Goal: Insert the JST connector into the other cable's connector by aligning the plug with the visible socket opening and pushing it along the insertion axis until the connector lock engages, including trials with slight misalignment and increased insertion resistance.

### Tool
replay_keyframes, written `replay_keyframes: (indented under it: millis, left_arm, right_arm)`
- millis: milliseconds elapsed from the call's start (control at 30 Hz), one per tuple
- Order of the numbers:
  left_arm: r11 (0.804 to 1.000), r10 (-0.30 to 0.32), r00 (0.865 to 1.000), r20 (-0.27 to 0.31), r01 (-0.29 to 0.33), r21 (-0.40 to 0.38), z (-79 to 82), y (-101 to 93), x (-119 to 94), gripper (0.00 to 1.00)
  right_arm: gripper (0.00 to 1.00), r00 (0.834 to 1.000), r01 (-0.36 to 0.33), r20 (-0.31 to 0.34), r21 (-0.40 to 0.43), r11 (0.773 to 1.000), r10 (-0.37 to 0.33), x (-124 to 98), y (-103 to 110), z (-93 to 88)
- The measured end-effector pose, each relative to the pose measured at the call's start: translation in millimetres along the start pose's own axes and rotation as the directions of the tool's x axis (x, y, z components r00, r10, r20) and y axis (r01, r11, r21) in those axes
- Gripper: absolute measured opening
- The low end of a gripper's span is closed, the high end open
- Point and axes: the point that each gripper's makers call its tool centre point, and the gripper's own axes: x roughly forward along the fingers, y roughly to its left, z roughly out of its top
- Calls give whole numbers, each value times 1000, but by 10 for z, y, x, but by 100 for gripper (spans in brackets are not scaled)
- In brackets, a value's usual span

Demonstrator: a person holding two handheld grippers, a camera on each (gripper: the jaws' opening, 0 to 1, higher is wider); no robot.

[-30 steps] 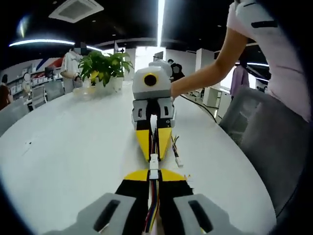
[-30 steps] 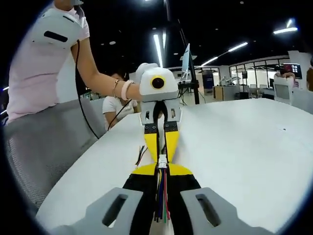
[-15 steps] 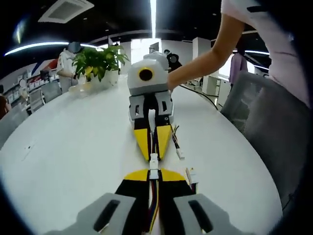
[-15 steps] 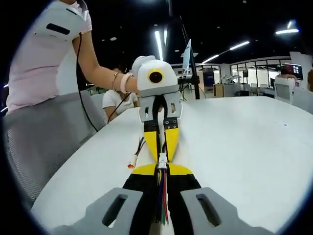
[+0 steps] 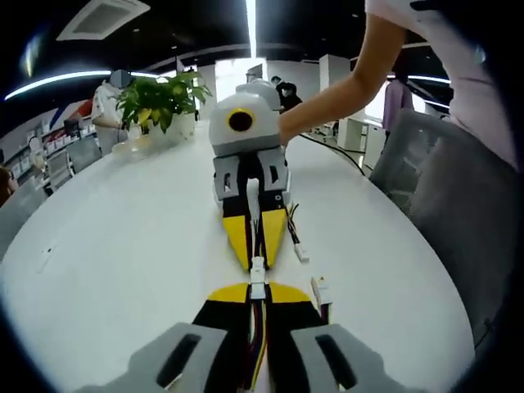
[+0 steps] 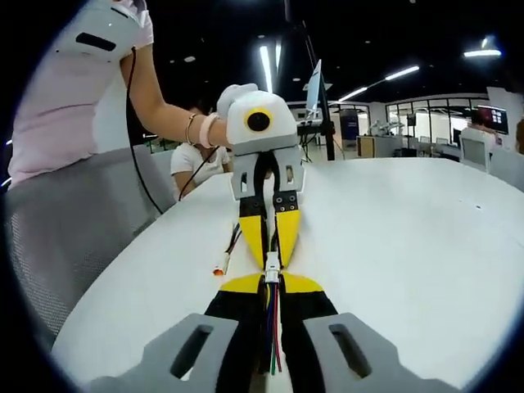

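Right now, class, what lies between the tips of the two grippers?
In the left gripper view, the white JST connectors meet between the left gripper and right gripper.

Big open-plan office with a dark ceiling – long white strip lights (image 5: pixel 249 18) ran overhead, plus a curved one on the left and a square ceiling air vent (image 5: pixel 102 18). The wide white oval table (image 5: pixel 123 237) took up most of the room in front. A leafy green potted plant (image 5: pixel 162 100) sat at its far end. A grey mesh office chair (image 5: pixel 446 196) stood beside the table – desks with dark monitors (image 6: pixel 494 115) and tall windows (image 6: pixel 426 124) lined the far side.
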Motion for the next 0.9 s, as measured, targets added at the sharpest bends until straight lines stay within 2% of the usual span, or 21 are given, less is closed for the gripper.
replay_keyframes:
  millis: [433,767,833,900]
  left_arm:
    - [1000,8,1000,-18,-8,3,8,35,22,1]
    - [999,39,999,-28,-39,-15,-22,81,-29,6]
    - [998,55,998,-20,-55,-20,0,106,-69,8]
    - [997,68,998,-8,-68,-30,31,127,-109,10]
  right_arm:
    - [7,1000,10,-21,-19,1000,-10,38,-26,38]
    - [11,999,25,-29,-13,1000,-25,42,-24,51]
    - [10,999,42,-13,6,999,-42,23,-46,86]
    - [7,997,68,29,41,997,-69,-10,-89,136]
